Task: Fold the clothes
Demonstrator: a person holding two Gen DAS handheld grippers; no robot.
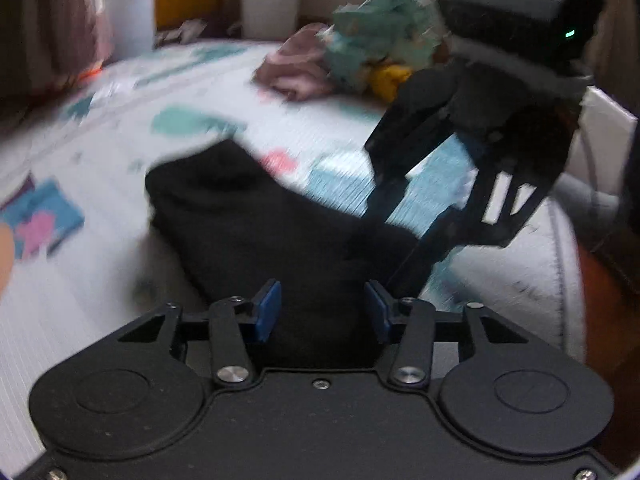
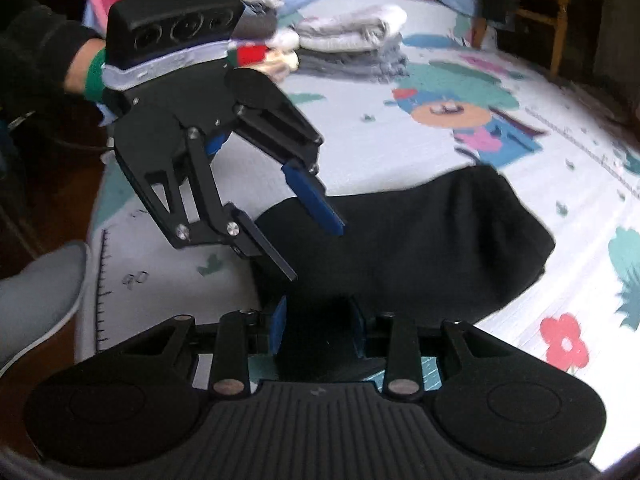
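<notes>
A black folded garment (image 1: 248, 220) lies on a patterned play mat (image 1: 224, 92); it also shows in the right wrist view (image 2: 420, 236). My left gripper (image 1: 322, 312) is open, its blue pads either side of the garment's near end; it also shows in the right wrist view (image 2: 316, 252), open above the garment's left end. My right gripper (image 2: 320, 328) is open, with the black cloth between its blue pads. It also shows in the left wrist view (image 1: 404, 240), its tips down at the garment's right edge.
A pile of unfolded clothes (image 1: 360, 56), pink, teal and yellow, lies at the mat's far side. Stacks of folded clothes (image 2: 352, 40) stand at the mat's far edge. A white pot (image 1: 128, 12) and a wooden chair (image 2: 540, 8) stand beyond the mat.
</notes>
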